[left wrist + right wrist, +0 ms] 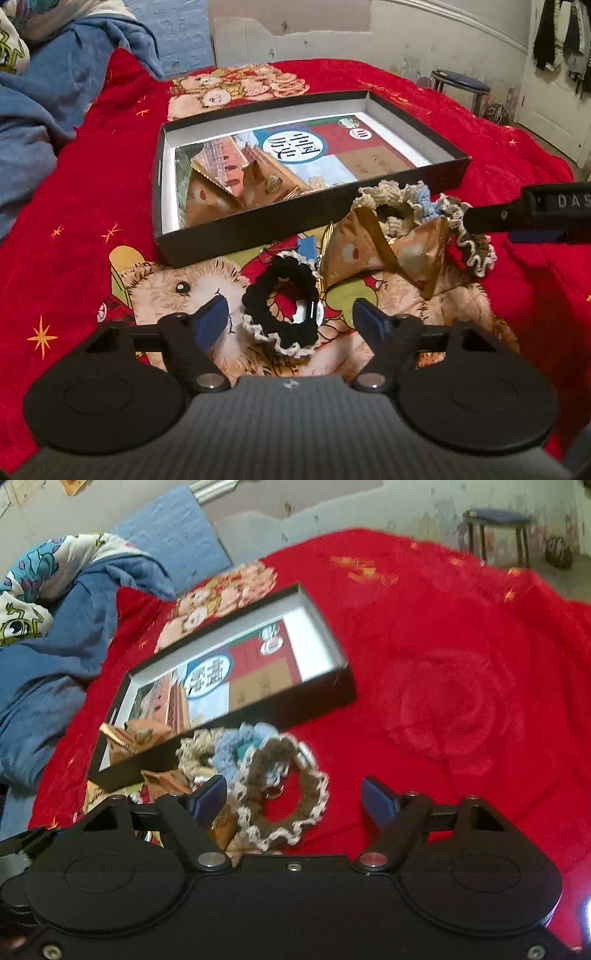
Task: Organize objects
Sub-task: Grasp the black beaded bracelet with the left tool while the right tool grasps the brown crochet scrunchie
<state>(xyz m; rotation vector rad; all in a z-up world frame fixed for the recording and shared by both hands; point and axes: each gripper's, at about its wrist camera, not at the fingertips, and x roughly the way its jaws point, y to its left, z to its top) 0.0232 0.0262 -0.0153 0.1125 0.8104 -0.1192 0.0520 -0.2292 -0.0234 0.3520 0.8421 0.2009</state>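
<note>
One open black box (424, 177) ahead of the left gripper holds one printed book (332, 147) and two gold snack packets (236, 184). Two more gold packets (354, 251) lie outside it. At least three crocheted scrunchies: black (280, 314), cream (384, 199), brown (288, 797).

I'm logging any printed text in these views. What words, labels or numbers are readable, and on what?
"DAS": white letters, cut off by the frame edge, on the right gripper in the left wrist view.
Book in the box: large Chinese characters in a white circle, upside down; I can't read them reliably.
Book's small round logos: too small.
Snack packets: print too blurred.
</note>
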